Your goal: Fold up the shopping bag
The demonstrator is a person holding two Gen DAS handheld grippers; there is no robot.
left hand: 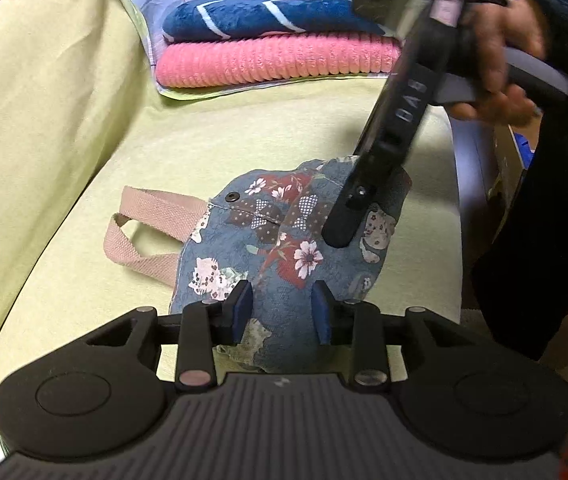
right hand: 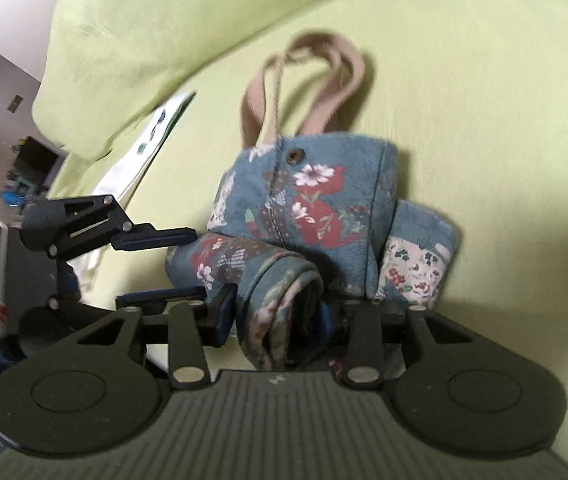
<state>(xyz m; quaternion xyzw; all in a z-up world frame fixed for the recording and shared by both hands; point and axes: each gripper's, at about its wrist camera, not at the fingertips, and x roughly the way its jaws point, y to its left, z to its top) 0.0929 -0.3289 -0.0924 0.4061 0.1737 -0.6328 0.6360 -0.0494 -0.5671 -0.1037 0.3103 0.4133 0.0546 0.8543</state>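
Floral cloth bag (left hand: 284, 248) on a green sofa (left hand: 84, 160), bunched into thick soft folds, pink webbing handles (left hand: 144, 232) trailing toward the backrest. Right claw (right hand: 276, 312) clenched on a rolled flap of the bag at its near edge; left claw (left hand: 282, 312) released, jaws spread over the bag's near end, apparently holding nothing. Quilted-looking fabric, light and limp, likely to spring open and slump once let go. Judged best gripped at hems and doubled edges, where layers bunch thick enough to pinch; handles prone to dangling and snagging. Snap button (left hand: 231, 197) showing near the mouth. Folded blankets (left hand: 276, 52) stacked well behind.
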